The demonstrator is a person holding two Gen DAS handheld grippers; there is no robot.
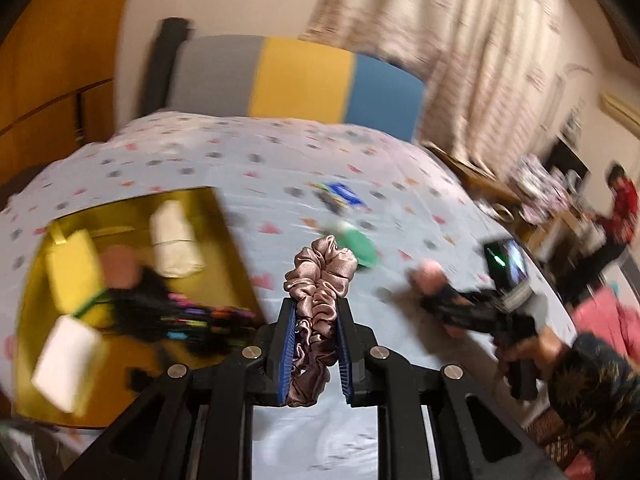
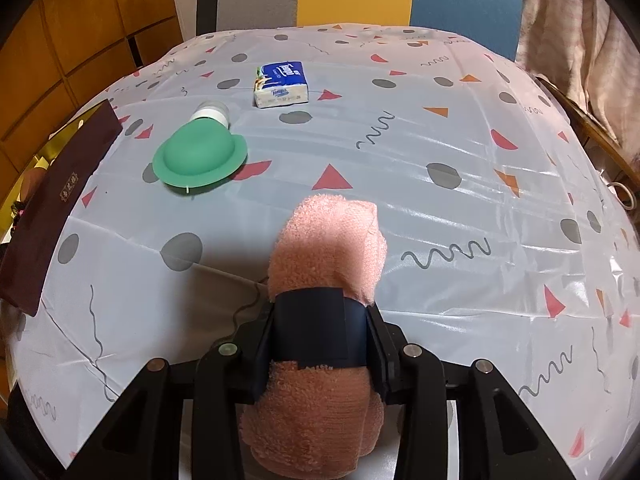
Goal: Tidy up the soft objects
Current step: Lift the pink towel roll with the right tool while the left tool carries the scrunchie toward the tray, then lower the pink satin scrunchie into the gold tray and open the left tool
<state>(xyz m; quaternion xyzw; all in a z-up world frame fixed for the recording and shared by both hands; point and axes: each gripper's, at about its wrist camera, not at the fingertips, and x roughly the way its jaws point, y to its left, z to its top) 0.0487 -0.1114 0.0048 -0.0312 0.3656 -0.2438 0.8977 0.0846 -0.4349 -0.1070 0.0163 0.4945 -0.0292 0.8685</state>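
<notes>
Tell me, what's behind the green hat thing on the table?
Right behind the green hat lies a white roll touching its far edge; the hat hides the roll's near end. Farther back sits a blue-and-white tissue pack, apart from both, on the patterned tablecloth.

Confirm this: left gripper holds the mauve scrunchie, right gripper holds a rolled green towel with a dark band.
One detail is wrong: the rolled towel in the right gripper is pink, not green, as the right wrist view shows. The rest stands: the left gripper holds the mauve scrunchie, and the towel has a dark band.
</notes>
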